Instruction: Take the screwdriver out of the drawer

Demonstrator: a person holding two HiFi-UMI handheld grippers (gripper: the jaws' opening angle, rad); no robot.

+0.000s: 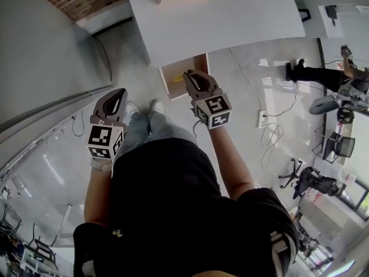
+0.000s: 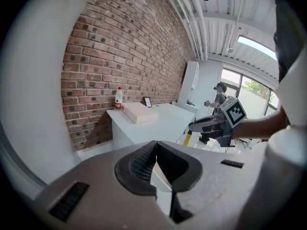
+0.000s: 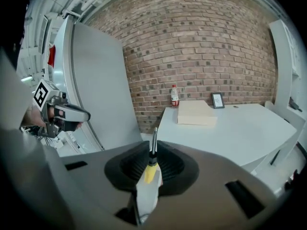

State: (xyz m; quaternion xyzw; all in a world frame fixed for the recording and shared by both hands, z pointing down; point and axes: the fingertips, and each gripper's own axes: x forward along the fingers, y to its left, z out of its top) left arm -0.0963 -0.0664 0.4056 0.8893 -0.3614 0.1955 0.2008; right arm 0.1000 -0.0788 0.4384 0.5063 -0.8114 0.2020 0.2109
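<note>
Screwdriver (image 3: 150, 169) is pinched in the right hand-held gripper (image 3: 152, 159); the left hand-held gripper (image 2: 156, 152) is closed, empty. A loose pinch could drop it into the drawer (image 1: 165, 84).

Drawer (image 1: 173, 74) mostly hidden under tabletop (image 1: 230, 16); screwdriver (image 3: 150, 170) handle largely buried inside right gripper (image 3: 153, 152).

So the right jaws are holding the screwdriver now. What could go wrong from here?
1. The right gripper pinches the screwdriver only around the slim yellow part near the shaft, so it might swivel or slip out.
2. The drawer stands open under the white table, close to the right gripper. A careless move could knock the tool against it.
3. The left gripper is shut and empty, so it could not catch a drop.
</note>
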